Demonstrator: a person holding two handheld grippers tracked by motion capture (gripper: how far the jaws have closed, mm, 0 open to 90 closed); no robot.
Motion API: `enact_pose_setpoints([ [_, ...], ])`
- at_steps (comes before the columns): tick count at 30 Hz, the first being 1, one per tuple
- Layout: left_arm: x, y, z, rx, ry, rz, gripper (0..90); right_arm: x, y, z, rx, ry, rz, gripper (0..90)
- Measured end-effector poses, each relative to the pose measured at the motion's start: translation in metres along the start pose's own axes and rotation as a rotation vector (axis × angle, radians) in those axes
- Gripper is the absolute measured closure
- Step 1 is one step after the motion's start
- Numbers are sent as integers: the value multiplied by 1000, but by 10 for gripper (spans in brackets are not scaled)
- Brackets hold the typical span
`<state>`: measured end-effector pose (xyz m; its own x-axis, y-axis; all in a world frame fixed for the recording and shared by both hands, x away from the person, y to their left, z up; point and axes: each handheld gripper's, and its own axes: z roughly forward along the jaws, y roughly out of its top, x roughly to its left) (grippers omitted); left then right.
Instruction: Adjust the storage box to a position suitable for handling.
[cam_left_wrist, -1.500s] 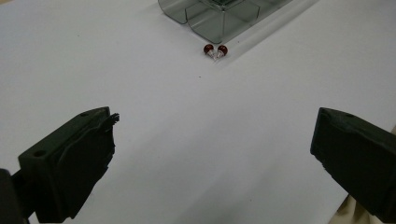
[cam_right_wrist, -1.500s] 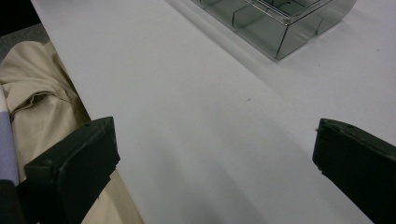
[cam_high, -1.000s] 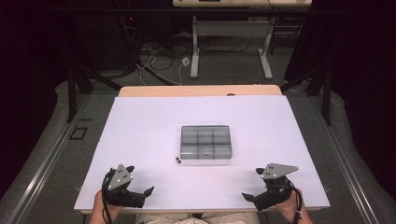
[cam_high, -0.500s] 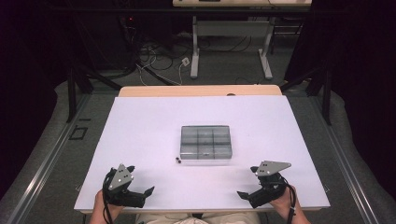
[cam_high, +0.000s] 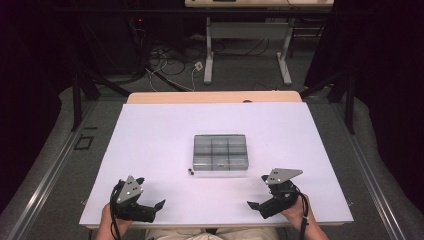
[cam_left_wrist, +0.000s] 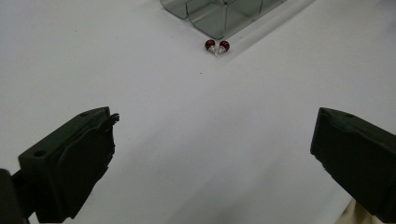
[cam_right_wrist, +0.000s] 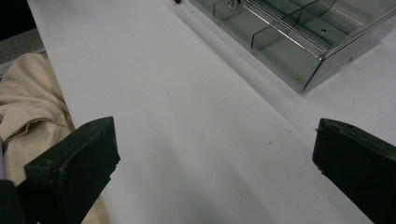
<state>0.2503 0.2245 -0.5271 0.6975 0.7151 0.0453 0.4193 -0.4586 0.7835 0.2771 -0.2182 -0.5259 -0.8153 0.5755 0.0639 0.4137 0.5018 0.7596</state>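
Right claw (cam_high: 256, 206) has shifted inward since 1.0 s ago, toward the clear compartment box (cam_high: 220, 152) at mid-desk (cam_high: 150, 135); left claw (cam_high: 159, 205) unchanged. Both jaws spread wide, empty. Two red-headed pins (cam_left_wrist: 216, 46) lie touching, just beside the box's near-left corner. Likely opening approach; nothing grasped yet.

The worktop (cam_high: 150, 150) is plain white, with a strip of pale wood (cam_high: 215, 97) along its far edge. The box (cam_high: 220, 152) on it is clear, smoky grey plastic with see-through dividers. Just beside it lie two small pins (cam_left_wrist: 217, 45) with dark red round heads and clear stems. Both claws, left (cam_high: 156, 208) and right (cam_high: 253, 206), are matt black, each topped by a grey plate. The cloth (cam_right_wrist: 28, 116) at the near edge is beige. The floor (cam_high: 240, 75) is grey.
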Motion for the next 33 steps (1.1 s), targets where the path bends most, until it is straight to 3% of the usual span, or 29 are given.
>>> enact_pose_setpoints([
  [17, 1, 0, 0, 7, 4, 3, 0, -4, 22, 24, -13, 34, 11, 8],
  [25, 1, 0, 0, 10, 4, 4, 0, -3, 30, 35, -16, 29, 7, 56],
  [33, 1, -1, 0, 9, 4, 0, 0, -4, 36, 47, -23, 15, 21, 178],
])
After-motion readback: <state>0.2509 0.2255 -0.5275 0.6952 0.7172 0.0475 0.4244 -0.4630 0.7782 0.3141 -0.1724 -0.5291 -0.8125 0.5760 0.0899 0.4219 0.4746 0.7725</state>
